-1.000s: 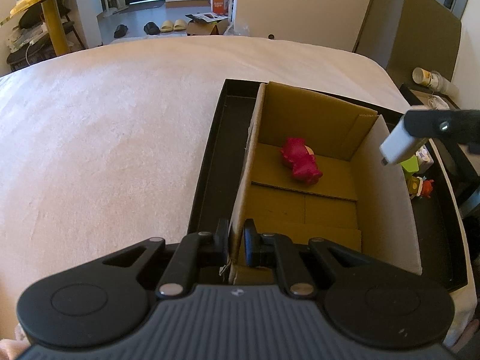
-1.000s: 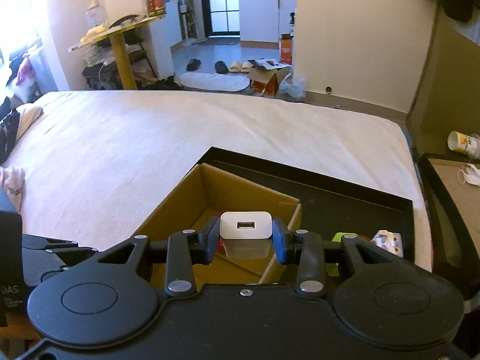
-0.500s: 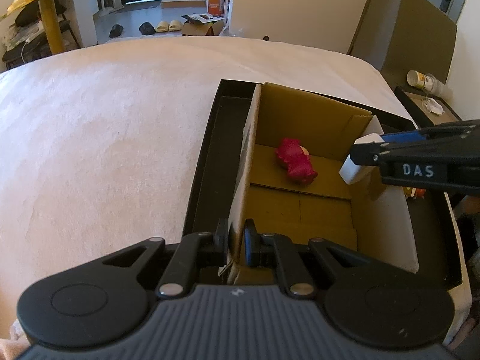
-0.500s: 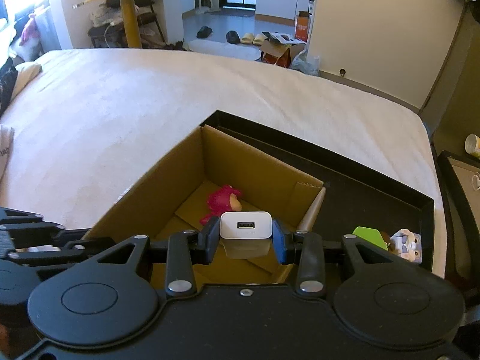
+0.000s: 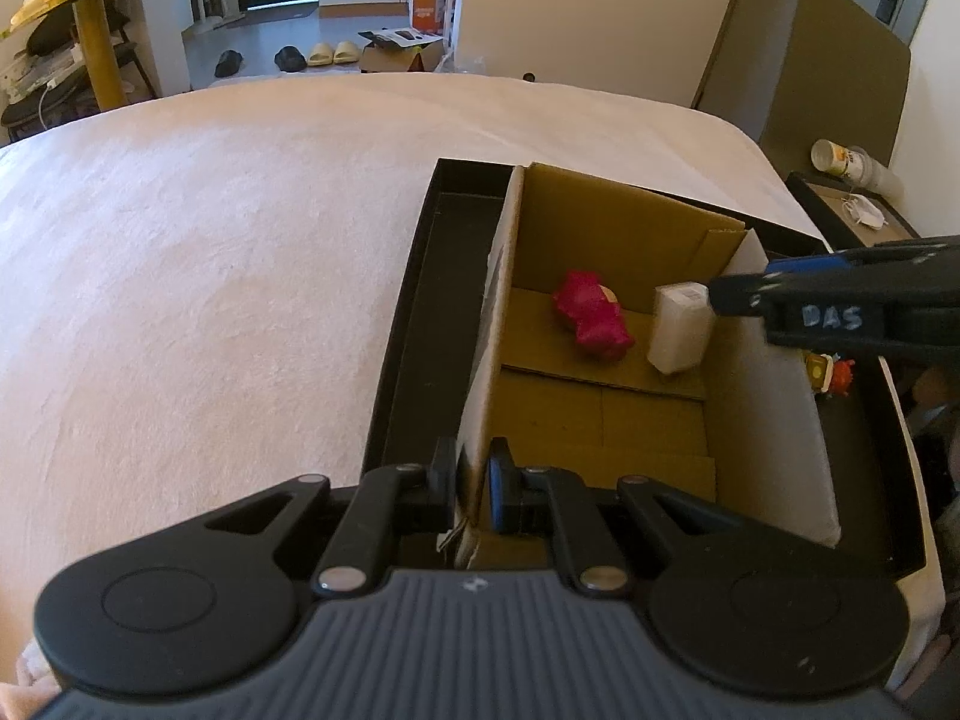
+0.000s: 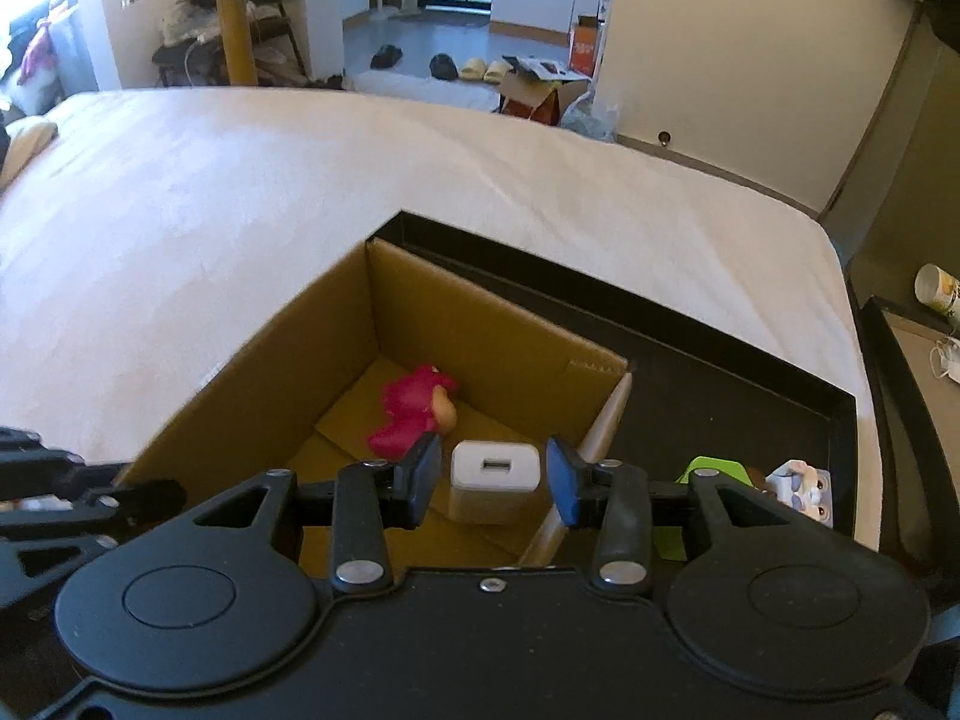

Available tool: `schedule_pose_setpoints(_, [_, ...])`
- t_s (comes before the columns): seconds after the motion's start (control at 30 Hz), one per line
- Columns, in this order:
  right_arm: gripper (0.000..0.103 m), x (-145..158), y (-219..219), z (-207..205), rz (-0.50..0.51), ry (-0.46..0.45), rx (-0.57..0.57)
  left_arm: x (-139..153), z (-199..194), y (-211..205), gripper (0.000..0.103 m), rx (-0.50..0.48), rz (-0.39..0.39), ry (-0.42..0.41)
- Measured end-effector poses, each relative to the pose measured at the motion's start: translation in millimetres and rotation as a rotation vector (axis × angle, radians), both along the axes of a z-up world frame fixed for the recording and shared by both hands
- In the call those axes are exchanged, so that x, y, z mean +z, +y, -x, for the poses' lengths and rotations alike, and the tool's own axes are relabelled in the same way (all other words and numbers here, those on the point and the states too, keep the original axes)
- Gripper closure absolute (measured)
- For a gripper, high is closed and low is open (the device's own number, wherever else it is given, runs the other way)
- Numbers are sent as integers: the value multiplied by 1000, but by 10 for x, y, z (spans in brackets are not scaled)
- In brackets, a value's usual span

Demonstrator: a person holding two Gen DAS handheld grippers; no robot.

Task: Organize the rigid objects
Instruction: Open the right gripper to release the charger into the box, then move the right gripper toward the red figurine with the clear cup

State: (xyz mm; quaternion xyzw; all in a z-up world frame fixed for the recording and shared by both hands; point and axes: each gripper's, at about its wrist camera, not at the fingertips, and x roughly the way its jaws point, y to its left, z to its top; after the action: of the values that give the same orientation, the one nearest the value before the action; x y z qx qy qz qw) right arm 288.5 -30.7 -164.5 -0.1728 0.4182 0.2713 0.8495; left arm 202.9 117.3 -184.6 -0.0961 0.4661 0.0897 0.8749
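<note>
Right claw: jaws apart, clear gaps either side of the white rectangular USB charger block. Charger sits inside the open brown cardboard box, toward its right wall, just beside the pink plastic toy figure; can't tell if it's resting on the floor yet. Left claw clamped on the box's near-left wall. Box stands in a black shallow tray on the bed. Charger judged light, stiff, smooth-sided, slightly slippery; best hold is across the two flat broad faces, mid-body.
</note>
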Motion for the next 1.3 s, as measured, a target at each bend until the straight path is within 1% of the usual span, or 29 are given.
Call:
schedule_pose_setpoints(0.2, [62, 132, -211, 49, -66, 3, -42, 17, 9, -26, 93, -5, -8, 5])
schedule_pose_setpoints(0.57, [61, 223, -512, 151, -107, 17, -84, 38, 13, -86, 93, -5, -43, 14])
schedule_pose_setpoints(1.0, [59, 154, -882, 165, -121, 21, -135, 28, -4, -143, 94, -10, -80, 23])
schedule_pose_setpoints(1.3, [59, 44, -1124, 138, -128, 39, -161, 59, 35, -132, 94, 4, -75, 8])
